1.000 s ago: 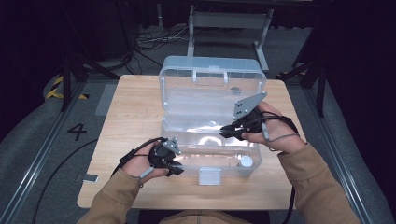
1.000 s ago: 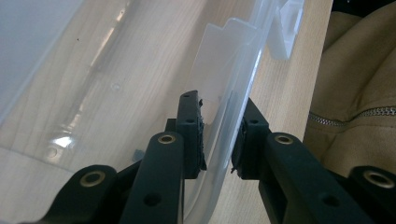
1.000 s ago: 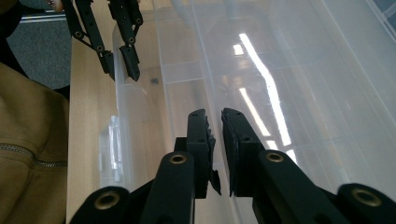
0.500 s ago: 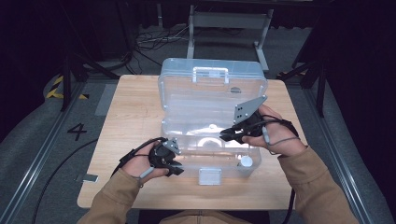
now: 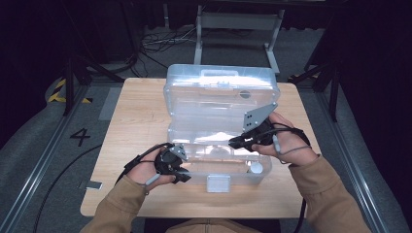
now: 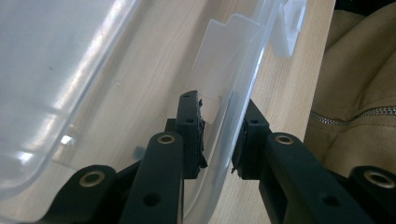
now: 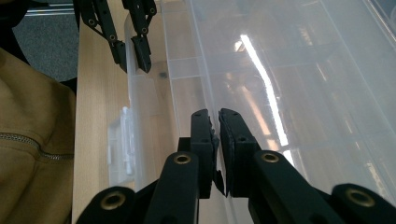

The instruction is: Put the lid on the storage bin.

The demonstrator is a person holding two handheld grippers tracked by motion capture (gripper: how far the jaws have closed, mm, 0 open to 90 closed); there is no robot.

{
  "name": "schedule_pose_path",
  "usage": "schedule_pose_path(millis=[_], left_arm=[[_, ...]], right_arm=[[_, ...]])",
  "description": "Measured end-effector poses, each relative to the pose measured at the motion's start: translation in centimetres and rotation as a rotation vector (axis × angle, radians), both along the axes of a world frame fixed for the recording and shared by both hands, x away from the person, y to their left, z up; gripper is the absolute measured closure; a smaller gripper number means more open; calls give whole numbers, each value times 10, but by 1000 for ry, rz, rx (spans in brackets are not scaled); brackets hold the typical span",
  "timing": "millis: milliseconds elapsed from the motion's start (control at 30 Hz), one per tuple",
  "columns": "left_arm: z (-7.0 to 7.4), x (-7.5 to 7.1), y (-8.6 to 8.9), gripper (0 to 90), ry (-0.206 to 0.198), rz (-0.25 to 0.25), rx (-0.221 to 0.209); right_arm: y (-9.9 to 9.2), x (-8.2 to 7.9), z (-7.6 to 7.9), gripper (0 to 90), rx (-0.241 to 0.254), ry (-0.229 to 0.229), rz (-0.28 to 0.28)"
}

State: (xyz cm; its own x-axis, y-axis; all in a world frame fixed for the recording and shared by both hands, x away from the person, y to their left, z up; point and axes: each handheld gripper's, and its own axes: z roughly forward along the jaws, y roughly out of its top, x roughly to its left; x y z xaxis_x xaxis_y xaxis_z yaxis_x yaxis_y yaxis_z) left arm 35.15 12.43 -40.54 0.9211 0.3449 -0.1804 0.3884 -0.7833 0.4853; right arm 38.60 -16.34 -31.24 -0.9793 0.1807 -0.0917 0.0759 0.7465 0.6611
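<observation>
the left gripper (image 5: 180, 167) sits at the near left corner of the clear plastic box (image 5: 218, 121), jaws straddling its front wall; the right gripper (image 5: 241, 142) reaches over the box's open lower half from the right, its jaws nearly together. in the high view the box stands open in the middle of the wooden table (image 5: 131, 116), lid propped up at the back with a moulded handle on it, a white latch (image 5: 218, 183) on the near wall, and a small white round thing (image 5: 255, 168) near the right front corner. against the earlier frames the box and both hands sit where they were, while the right gripper's jaws have just been closing.

in the left gripper view the left gripper (image 6: 219, 135) has one pad on each side of the box's (image 6: 93, 70) thin see-through wall, clenched on it or very nearly so; a small gap shows on the inner side. the table (image 6: 289, 93) and a tan sleeve (image 6: 359, 93) lie beyond.

in the right gripper view the right gripper (image 7: 217, 122) is almost clenched, a thin slit between the pads, over a ridge of the box (image 7: 280, 93); i cannot tell whether it pinches the plastic. farther off the left gripper (image 7: 133, 53) straddles the box wall.
</observation>
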Motion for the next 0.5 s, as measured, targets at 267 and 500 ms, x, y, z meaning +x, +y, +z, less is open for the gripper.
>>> schedule_pose_path(millis=[267, 500], left_arm=[[3, 1, 1, 698, 4, -8, -37], [14, 0, 9, 672, -13, 1, -98]], right_arm=[[0, -4, -1, 868, -4, -34, 0], [0, -4, -2, 867, 0, -33, -4]])
